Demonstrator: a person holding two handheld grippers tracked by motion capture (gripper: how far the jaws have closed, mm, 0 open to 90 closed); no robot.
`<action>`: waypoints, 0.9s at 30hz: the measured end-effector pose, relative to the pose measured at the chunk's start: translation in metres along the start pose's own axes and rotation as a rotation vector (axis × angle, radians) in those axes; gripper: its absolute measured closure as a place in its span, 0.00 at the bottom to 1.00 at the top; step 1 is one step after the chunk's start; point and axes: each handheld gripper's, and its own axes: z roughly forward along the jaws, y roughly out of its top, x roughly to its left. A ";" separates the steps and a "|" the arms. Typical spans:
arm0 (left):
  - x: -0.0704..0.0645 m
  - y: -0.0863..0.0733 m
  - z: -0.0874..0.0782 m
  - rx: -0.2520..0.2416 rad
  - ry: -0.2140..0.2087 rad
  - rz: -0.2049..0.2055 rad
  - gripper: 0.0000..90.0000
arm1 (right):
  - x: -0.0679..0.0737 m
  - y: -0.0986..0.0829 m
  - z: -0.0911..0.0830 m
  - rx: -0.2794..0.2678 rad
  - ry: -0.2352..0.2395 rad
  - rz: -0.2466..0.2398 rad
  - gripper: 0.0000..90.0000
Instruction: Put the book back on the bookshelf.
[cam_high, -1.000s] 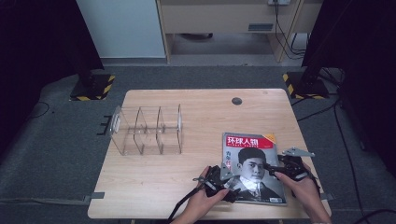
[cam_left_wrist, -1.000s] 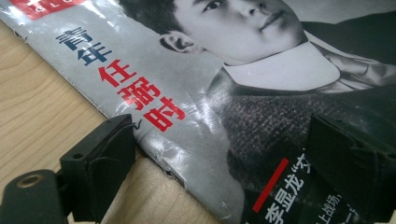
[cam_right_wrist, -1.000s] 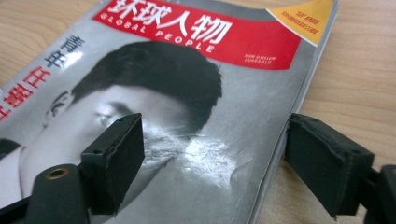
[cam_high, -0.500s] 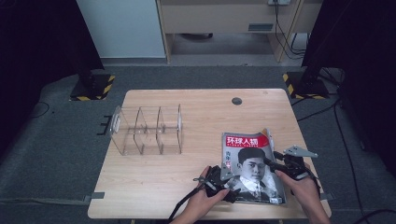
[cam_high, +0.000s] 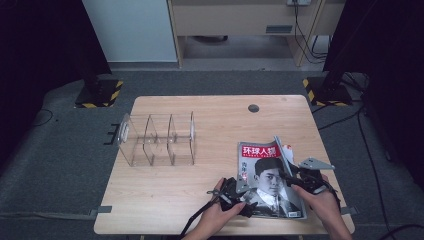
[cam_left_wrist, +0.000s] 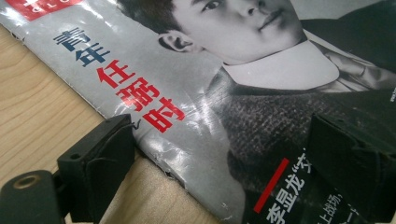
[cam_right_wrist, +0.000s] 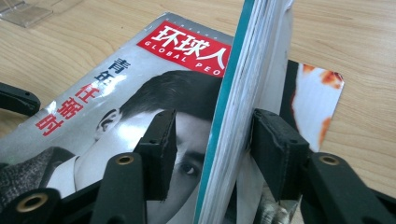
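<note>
Right gripper (cam_high: 295, 176): lower right of the high view, at the magazine's right edge. In the right gripper view its jaws (cam_right_wrist: 210, 154) stand apart, with a raised sheaf of pages (cam_right_wrist: 243, 98) upright between them. The right pad touches or nearly touches the sheaf; the left pad stands off it with a gap. Whether it presses the pages I cannot tell.

Left gripper (cam_high: 239, 192): lower middle of the high view, at the magazine's lower left corner. In the left gripper view its jaws (cam_left_wrist: 224, 163) are wide open; one pad sits at the magazine's edge over the wood, the other over the cover. Nothing is held.

Magazine (cam_high: 267, 177): lies flat on the table (cam_high: 200, 200) in the lower right of the high view, cover up with a red title band, part of its pages lifted along the right side.

Clear organiser (cam_high: 157, 140): left of centre on the table, well apart from the magazine; its compartments hold nothing.

Hard to make out: the magazine's lower edge is hidden under both hands (cam_high: 220, 215) in the high view.
</note>
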 end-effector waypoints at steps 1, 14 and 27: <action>0.000 0.000 0.000 0.000 0.000 0.000 0.08 | 0.001 0.000 0.001 -0.001 -0.002 -0.003 0.55; 0.000 0.000 0.000 0.000 0.000 -0.001 0.08 | 0.002 0.001 -0.001 0.001 -0.025 -0.029 0.51; 0.000 0.000 0.000 0.000 0.001 0.000 0.08 | -0.001 -0.002 -0.010 -0.001 -0.026 -0.013 0.63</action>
